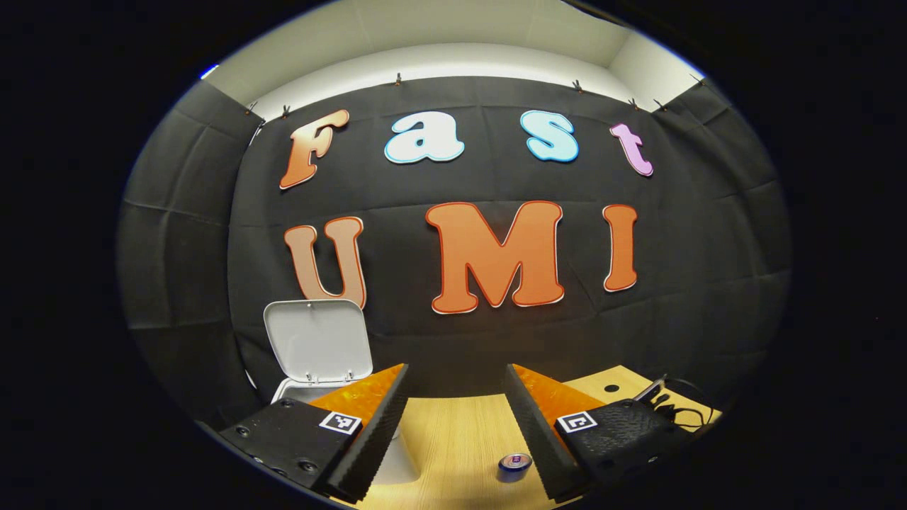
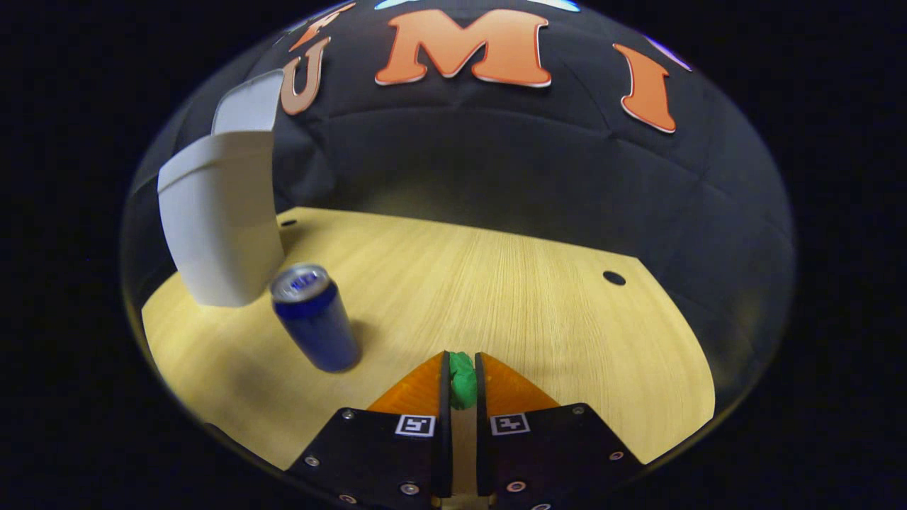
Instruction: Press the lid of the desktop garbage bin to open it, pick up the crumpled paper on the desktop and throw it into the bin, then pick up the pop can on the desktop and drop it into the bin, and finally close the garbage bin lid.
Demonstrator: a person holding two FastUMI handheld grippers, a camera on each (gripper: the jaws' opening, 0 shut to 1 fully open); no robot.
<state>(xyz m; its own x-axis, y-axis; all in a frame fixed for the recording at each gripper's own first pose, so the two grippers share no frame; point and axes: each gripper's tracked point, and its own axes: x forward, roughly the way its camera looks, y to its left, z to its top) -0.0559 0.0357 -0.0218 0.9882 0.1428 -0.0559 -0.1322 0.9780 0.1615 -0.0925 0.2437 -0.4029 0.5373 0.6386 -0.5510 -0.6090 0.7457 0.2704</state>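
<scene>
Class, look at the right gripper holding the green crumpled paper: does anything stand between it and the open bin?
The right gripper is shut on the crumpled paper. The upright pop can stands just before the bin, partly in the path; its lid is up.

White plastic garbage bin [image 2: 220,227] with rounded corners, standing upright at left of the right gripper view, on the pale wood. Flat white lid [image 1: 317,340] flipped up and open, lower left of the left gripper view. Small blue pop can [image 2: 315,319] with a shiny silver top, standing just beside the bin, in front of it. Green crumpled paper [image 2: 463,379], squeezed small, pinched low in the middle of the right gripper view.
</scene>
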